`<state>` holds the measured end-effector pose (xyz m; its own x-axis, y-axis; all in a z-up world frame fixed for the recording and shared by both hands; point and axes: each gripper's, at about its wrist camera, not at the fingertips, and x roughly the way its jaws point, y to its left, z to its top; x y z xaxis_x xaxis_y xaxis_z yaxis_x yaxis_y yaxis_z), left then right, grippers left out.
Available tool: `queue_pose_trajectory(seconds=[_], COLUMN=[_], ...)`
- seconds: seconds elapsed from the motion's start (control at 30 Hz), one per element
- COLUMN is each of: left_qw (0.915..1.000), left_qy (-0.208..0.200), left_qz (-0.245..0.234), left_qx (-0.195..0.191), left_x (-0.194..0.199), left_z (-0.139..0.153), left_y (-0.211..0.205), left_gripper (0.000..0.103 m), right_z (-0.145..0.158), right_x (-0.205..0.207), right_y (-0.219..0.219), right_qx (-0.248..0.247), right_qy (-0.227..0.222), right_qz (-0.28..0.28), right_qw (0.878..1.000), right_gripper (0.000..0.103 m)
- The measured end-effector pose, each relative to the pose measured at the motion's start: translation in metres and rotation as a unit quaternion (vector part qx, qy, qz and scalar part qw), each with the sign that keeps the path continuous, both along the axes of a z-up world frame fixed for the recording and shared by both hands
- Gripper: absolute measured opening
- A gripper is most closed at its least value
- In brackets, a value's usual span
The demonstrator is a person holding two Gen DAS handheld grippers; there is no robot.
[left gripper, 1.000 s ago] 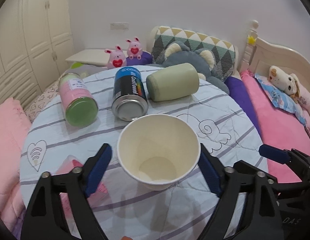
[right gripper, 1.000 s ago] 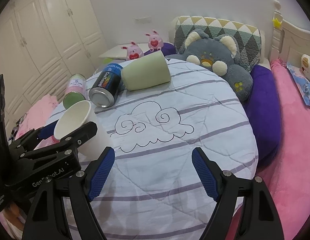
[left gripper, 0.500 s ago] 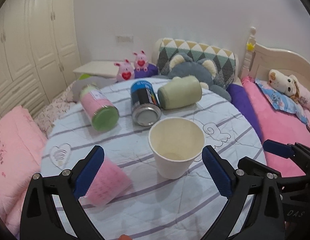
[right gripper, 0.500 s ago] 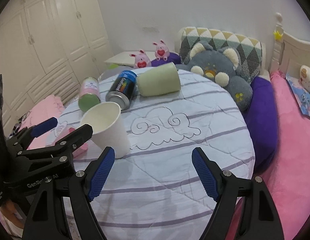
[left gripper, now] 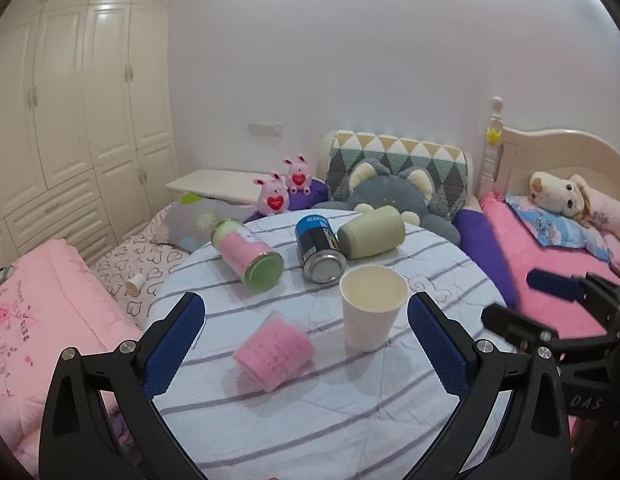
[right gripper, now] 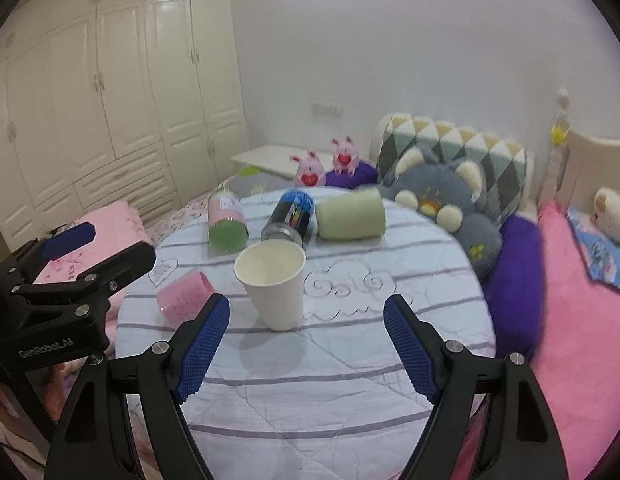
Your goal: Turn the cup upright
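A white paper cup stands upright, mouth up, on the round striped table; it also shows in the right wrist view. My left gripper is open and empty, pulled back above and short of the cup. My right gripper is open and empty, also back from the cup. A pink cup lies on its side left of the white cup, also seen in the right wrist view.
Lying at the table's far side are a pink-labelled jar with green lid, a dark can and a pale green cup. Plush toys, pillows and a pink bed surround the table. Wardrobes stand left.
My left gripper has let go of the white cup and drawn back and up. The cup now stands free on the table. The right gripper has also drawn back.
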<state>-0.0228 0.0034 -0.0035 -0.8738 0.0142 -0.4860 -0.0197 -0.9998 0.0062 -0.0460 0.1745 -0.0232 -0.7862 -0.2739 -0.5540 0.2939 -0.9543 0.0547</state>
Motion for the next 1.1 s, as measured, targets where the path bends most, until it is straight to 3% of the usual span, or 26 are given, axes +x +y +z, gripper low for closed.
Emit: queue_pose_trajectory(seconds=[0.27,0.43,1.1], left_qw=[0.9997,0.9994,0.9974], left_qy=[0.007,0.013,0.059], left_qz=[0.004,0.003,0.019], left_qx=[-0.023,-0.03,-0.036], left_x=[0.025,0.039,0.06], left_z=[-0.002,0.002,0.027], left_y=[-0.003,-0.001,0.002], left_gripper=[0.103,0.103,0.103], right_z=[0.012,0.015,0.036], right_x=[0.033,0.041,0.062], right_y=[-0.016,-0.02,-0.019], right_qx=[0.026,0.007,0.019], right_qy=[0.07,0.074,0.115], right_qz=[0.004,0.004,-0.008], right_qw=[0.997,0.997,0.993], right_gripper=[0.081,0.081,0.081])
